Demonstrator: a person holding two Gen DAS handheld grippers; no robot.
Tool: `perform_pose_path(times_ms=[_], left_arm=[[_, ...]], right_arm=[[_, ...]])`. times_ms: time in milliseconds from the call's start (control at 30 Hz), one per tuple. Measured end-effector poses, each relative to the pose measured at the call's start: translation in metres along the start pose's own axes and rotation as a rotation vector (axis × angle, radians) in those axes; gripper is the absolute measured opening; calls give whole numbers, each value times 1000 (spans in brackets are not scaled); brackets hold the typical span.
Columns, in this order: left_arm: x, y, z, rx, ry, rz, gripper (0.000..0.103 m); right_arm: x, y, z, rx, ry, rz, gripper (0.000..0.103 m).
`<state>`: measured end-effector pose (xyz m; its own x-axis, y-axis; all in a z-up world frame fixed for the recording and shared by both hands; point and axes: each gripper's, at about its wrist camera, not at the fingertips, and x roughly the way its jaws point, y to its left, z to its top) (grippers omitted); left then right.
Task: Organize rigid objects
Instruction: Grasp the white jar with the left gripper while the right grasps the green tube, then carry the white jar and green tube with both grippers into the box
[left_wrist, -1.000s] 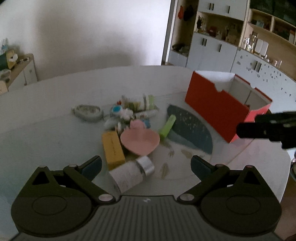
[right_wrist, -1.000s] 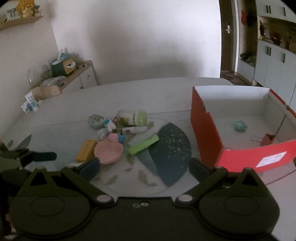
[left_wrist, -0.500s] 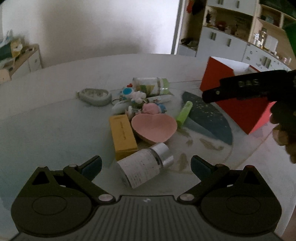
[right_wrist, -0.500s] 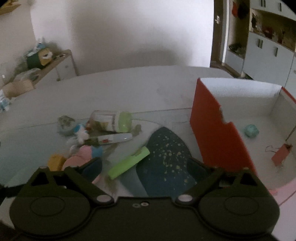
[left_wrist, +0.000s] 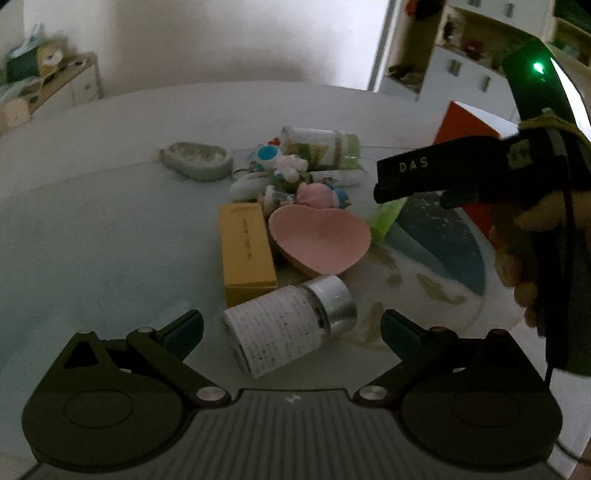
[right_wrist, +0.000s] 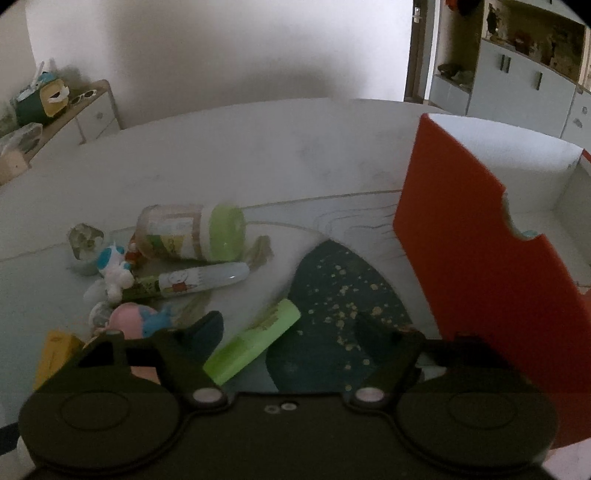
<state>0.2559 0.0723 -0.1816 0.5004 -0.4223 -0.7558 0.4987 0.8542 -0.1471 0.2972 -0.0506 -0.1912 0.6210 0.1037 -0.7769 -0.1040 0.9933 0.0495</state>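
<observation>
A pile of small objects lies on the white table. My left gripper (left_wrist: 291, 328) is open, its jaws on either side of a white-labelled jar with a silver lid (left_wrist: 291, 325) lying on its side. Beyond it lie a yellow box (left_wrist: 245, 251) and a pink heart-shaped dish (left_wrist: 319, 240). My right gripper (right_wrist: 290, 326) is open and empty, low over a green tube (right_wrist: 253, 345); it also shows in the left wrist view (left_wrist: 376, 184). A red box (right_wrist: 491, 280) with a white inside stands at the right.
A green-lidded bottle (right_wrist: 192, 232), a white tube (right_wrist: 199, 278), small toy figures (right_wrist: 112, 267) and a grey oval dish (left_wrist: 195, 160) lie in the pile. A dark blue patch (right_wrist: 340, 310) is printed on the table cover. Cabinets stand behind.
My left gripper has moved forward and lower, bringing the jar between its jaws. My right gripper has moved left and down toward the green tube, away from the red box.
</observation>
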Motion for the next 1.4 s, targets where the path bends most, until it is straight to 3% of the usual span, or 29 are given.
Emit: perform_pose_path(times_ms=[367,467,667,833,1400], left_arm=[[5,-2,9,-91,30,43,102],[6,-1,9,-103,32,40,101],[6,-1,9,-108,41,44,92],[6,-1,10,-112,40,58,77],[-20,-4,13,-116,43,31,77]], right_arm=[[0,1,-9,-14,13,1,49],[-3,-1,-11,-35,9,-5,37],[-7,-5,-13,-66,3,-10,17],[-11,-11,-15,-73,-1,-2,15],[-89,-33,-18,-68,-38,146,15]])
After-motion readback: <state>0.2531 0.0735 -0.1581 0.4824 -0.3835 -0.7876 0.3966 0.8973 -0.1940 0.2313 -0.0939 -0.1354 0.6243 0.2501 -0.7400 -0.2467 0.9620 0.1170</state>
